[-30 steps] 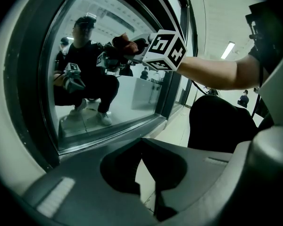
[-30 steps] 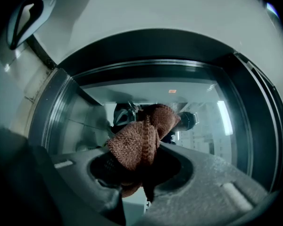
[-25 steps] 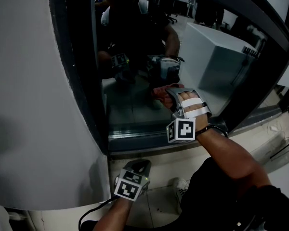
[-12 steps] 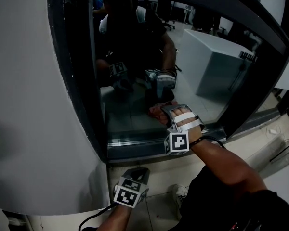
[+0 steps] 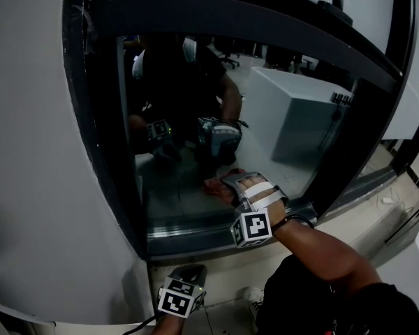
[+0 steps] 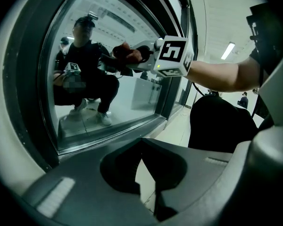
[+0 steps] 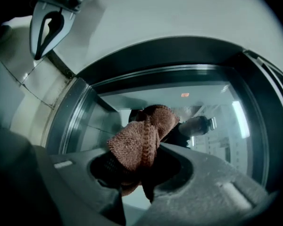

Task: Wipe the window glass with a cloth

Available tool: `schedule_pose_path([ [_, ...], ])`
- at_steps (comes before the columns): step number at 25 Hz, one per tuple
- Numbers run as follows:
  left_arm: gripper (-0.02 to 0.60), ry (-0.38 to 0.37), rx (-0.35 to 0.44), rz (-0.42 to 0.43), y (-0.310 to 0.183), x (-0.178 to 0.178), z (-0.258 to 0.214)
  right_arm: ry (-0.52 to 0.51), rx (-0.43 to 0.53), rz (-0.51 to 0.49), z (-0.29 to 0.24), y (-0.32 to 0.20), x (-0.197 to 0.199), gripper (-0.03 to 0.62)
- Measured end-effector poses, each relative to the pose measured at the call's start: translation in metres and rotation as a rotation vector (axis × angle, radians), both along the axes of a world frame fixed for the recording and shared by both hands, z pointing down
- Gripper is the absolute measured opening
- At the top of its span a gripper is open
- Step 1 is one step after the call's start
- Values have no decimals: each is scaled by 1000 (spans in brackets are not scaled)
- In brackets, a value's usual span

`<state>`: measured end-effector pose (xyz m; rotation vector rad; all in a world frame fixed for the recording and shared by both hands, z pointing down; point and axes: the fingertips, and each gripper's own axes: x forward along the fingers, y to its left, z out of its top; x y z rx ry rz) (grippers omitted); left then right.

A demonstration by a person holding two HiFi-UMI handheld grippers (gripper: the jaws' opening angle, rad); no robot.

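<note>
Low on the glass (image 5: 174,201), pressing the cloth (image 5: 213,185) with the right tongs (image 5: 227,181), clamped tight on it. Has slid down and left from before, so wiping well under way. Keeps the left tongs (image 5: 190,274) down low, closed, holding nothing.

Window glass (image 5: 279,110) sits in its frame (image 5: 359,145), with the curved wall (image 5: 35,187) to the left of it. Right gripper (image 5: 227,181) is at the bottom of the pane, just above the sill (image 5: 188,237). The cloth (image 5: 213,185) is between its jaws, its front end against the glass. Left gripper (image 5: 185,285) is lower and further left, below the sill and beside the wall base. It's well apart from the glass, with nothing between its jaws. The right forearm (image 5: 321,246) runs back from the sill toward the person.
</note>
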<state>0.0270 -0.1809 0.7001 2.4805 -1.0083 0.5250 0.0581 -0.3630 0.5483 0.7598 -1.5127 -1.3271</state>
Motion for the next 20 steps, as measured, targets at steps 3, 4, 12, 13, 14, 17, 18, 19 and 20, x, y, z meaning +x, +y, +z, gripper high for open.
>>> schedule_pose_path([
  [3, 17, 1, 10, -1, -2, -1, -3, -36, 76, -12, -51, 12, 3, 106],
  [4, 17, 1, 11, -1, -2, -2, -3, -47, 108, -16, -70, 14, 5, 106],
  [12, 17, -6, 20, -9, -6, -8, -3, -85, 365, 19, -210, 14, 39, 106],
  [13, 17, -8, 20, -7, -6, -8, -3, -97, 391, 32, -226, 12, 43, 106],
  [14, 17, -8, 19, -6, -6, -7, -2, -113, 416, 46, -242, 10, 47, 106],
  [17, 17, -7, 23, -3, -6, -6, -4, -165, 484, 88, -285, 3, 60, 106],
  [18, 17, -7, 25, -2, -6, -5, -5, -179, 504, 103, -297, 0, 65, 106],
  [19, 17, -8, 27, -2, -6, -6, -5, -188, 523, 119, -309, -4, 69, 106],
  [20, 17, -9, 27, -3, -6, -7, -5, -189, 542, 132, -318, -7, 73, 106],
])
